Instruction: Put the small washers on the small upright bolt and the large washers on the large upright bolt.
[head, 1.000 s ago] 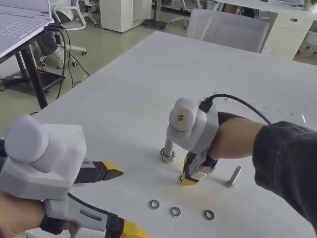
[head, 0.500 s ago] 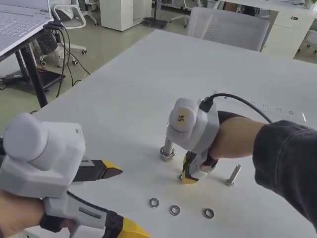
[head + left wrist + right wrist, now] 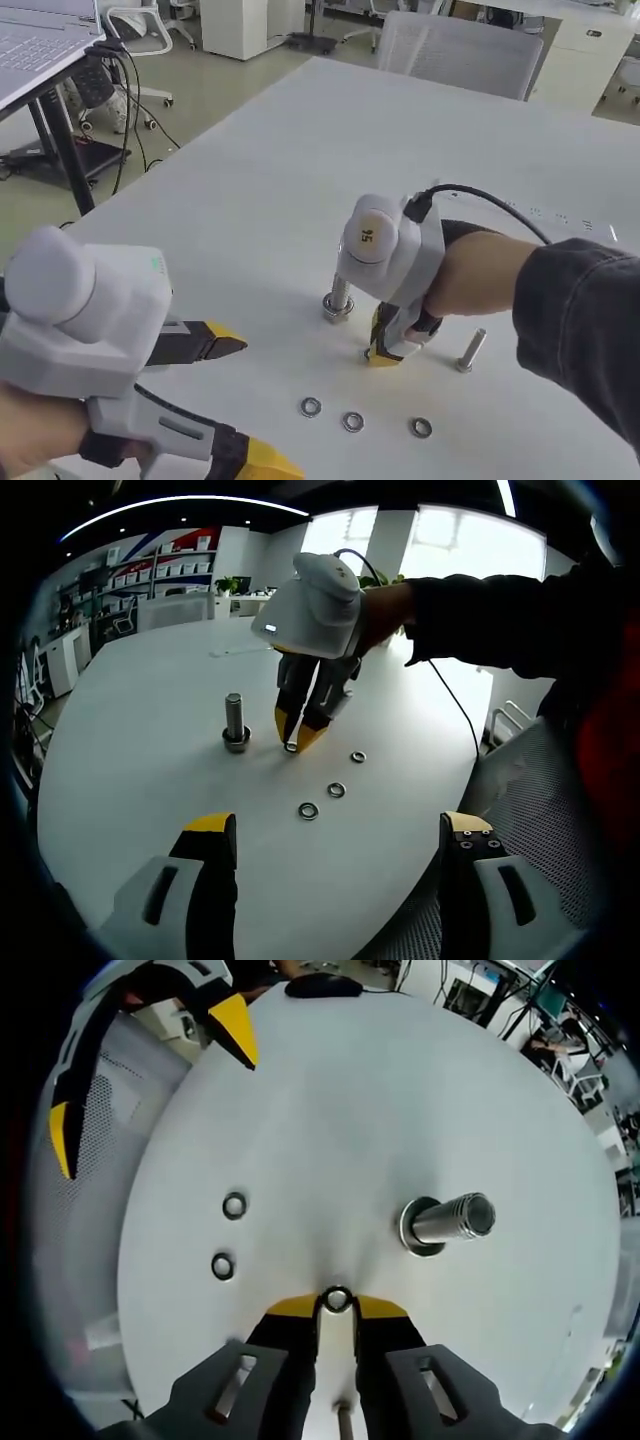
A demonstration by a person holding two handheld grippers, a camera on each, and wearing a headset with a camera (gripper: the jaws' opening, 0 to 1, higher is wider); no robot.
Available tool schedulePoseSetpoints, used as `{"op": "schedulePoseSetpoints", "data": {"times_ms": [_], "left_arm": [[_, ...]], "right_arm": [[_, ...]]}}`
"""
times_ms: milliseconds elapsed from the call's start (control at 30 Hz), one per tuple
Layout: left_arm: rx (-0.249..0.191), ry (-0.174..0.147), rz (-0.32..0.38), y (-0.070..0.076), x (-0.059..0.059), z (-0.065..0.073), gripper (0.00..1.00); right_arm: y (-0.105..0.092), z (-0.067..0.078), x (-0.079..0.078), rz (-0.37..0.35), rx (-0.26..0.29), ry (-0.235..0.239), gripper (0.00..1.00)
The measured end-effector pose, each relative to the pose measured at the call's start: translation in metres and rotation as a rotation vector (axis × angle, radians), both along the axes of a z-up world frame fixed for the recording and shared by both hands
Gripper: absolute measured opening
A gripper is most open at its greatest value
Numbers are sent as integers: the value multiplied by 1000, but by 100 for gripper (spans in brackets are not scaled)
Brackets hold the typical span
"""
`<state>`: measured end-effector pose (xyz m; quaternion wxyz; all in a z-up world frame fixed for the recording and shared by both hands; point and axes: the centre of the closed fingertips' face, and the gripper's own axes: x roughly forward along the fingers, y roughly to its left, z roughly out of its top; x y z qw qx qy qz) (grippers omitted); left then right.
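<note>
Your right gripper (image 3: 383,358) has a pale grey shell and black jaws ending in yellow tips; your left gripper (image 3: 337,825) has the same colours. The washer (image 3: 337,1300) between the right tips is silver, like the loose washers (image 3: 353,422), large bolt (image 3: 338,300) and small bolt (image 3: 471,352). The table (image 3: 300,150) is plain white, your sleeve (image 3: 580,320) dark grey and the cable (image 3: 480,205) black.

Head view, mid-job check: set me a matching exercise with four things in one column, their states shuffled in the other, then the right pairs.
1. left gripper
2. right gripper
3. large upright bolt
4. loose washers

A. stands just beside the right gripper
B. jaws wide apart, nothing between them
C. lie flat in a row on the table
D. tips down, closed on a washer

Pairs: 1-B, 2-D, 3-A, 4-C
</note>
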<state>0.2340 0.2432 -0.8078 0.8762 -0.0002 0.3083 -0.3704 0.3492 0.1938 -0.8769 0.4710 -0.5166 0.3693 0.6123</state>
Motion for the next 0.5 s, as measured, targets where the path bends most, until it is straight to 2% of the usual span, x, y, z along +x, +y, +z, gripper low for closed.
{"op": "schedulePoseSetpoints", "data": {"times_ms": [500], "left_arm": [[4, 0, -5, -1, 1, 2, 83]], "right_arm": [[-6, 16, 6, -26, 10, -10, 14]]}}
